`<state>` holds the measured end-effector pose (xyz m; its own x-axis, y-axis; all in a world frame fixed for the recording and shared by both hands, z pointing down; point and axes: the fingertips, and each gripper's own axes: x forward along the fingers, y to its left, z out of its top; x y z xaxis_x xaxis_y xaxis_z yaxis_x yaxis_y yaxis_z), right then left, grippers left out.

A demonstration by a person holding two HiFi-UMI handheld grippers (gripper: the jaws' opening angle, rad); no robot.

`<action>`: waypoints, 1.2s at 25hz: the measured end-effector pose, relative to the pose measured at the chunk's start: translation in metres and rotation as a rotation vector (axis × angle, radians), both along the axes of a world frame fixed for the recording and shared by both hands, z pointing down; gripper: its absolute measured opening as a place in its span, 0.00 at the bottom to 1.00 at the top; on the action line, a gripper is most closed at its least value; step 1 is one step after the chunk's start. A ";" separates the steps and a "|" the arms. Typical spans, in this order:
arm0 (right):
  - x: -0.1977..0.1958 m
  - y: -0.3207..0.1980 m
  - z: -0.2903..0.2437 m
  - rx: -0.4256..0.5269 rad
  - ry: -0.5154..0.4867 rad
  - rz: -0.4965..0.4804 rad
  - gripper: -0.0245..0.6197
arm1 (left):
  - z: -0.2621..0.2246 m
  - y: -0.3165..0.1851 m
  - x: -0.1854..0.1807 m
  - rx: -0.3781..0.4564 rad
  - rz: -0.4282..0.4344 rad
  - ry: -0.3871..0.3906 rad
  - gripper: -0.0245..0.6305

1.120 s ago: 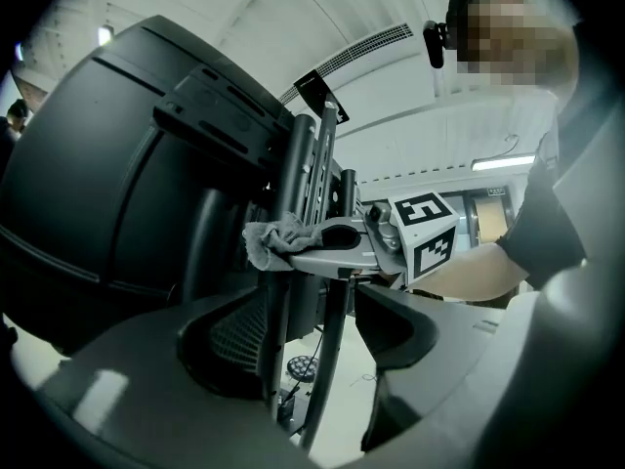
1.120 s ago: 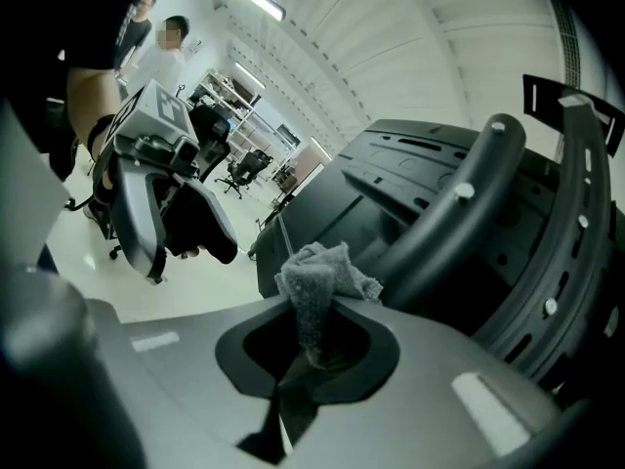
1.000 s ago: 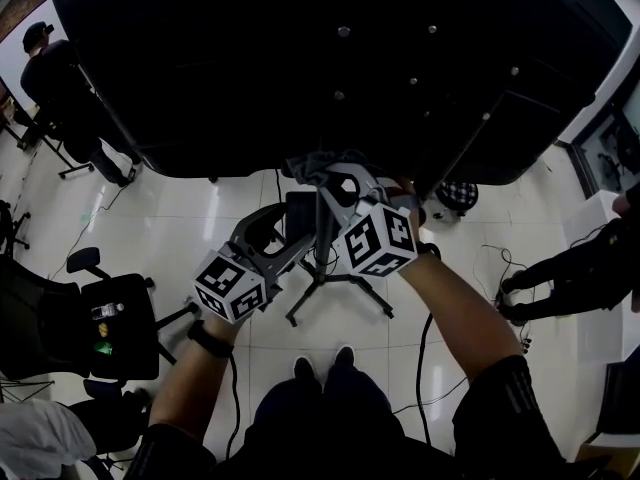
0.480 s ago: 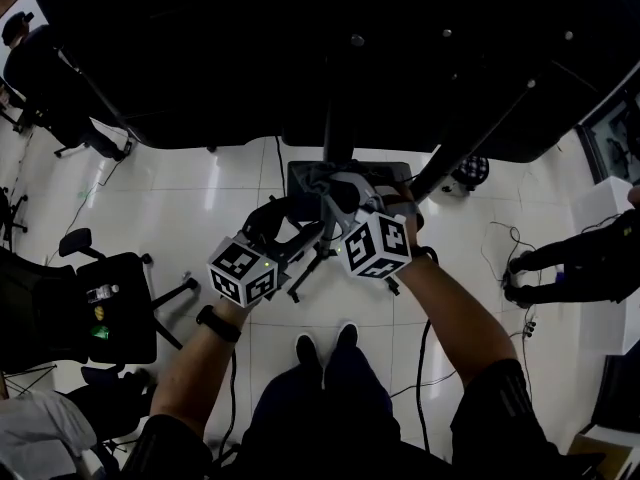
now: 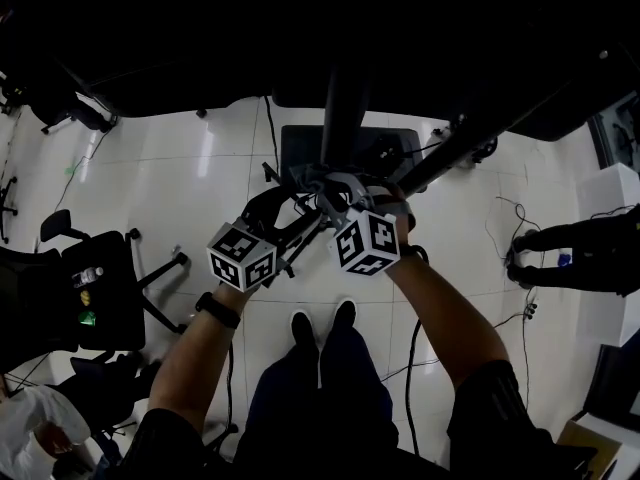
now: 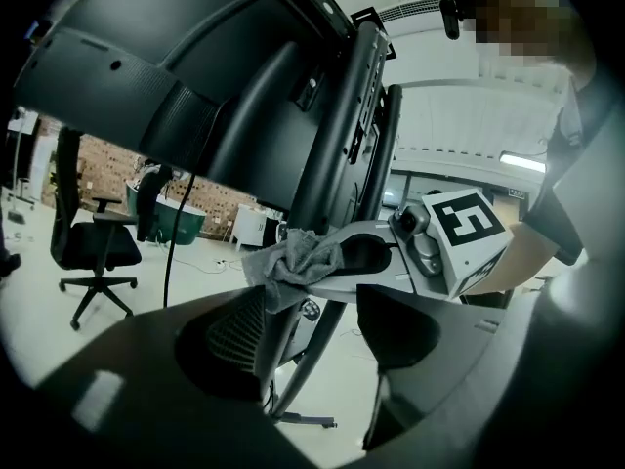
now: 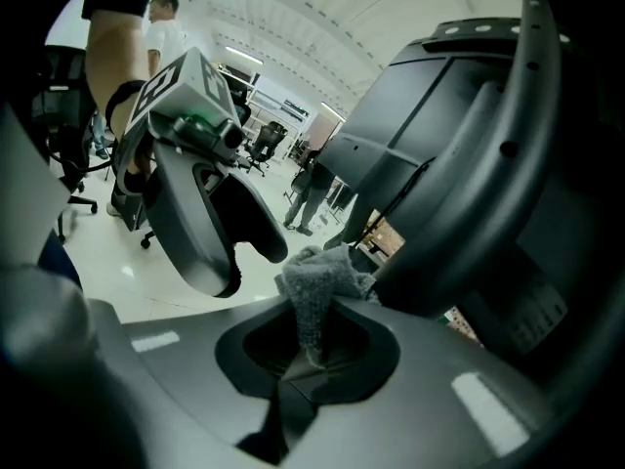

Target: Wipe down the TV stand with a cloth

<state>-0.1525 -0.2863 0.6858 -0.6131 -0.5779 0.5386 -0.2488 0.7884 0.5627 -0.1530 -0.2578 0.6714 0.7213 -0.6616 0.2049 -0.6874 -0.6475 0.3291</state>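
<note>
The TV stand's black pole (image 5: 343, 108) runs down from the dark TV back (image 5: 300, 18) to a base plate (image 5: 300, 146) on the floor. A crumpled grey cloth (image 5: 310, 180) is pressed against the pole, and my right gripper (image 5: 325, 190) is shut on it. In the right gripper view the cloth (image 7: 317, 286) sticks up from the closed jaws, against the pole (image 7: 479, 184). My left gripper (image 5: 283, 211) is open just left of the cloth, holding nothing. The left gripper view shows the cloth (image 6: 293, 262) and the pole (image 6: 342, 135) just beyond its spread jaws.
Black office chairs (image 5: 100, 298) stand at the left on the white tiled floor. Cables (image 5: 505, 218) trail at the right, near a person in dark clothes (image 5: 580, 258). The holder's shoes (image 5: 320, 323) are just behind the stand's legs.
The view has shifted, so more of the pole now shows above the cloth. Both grippers sit lower along the pole than before, and the left one has drawn closer to the right.
</note>
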 end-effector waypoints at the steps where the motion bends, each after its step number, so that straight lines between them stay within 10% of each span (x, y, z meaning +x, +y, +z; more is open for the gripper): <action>1: 0.000 0.000 0.013 -0.016 0.003 0.003 0.07 | 0.011 -0.001 0.000 -0.011 -0.001 0.000 0.52; 30: 0.025 0.000 0.285 -0.247 0.163 0.081 0.07 | 0.232 0.010 0.010 -0.252 0.017 -0.048 0.54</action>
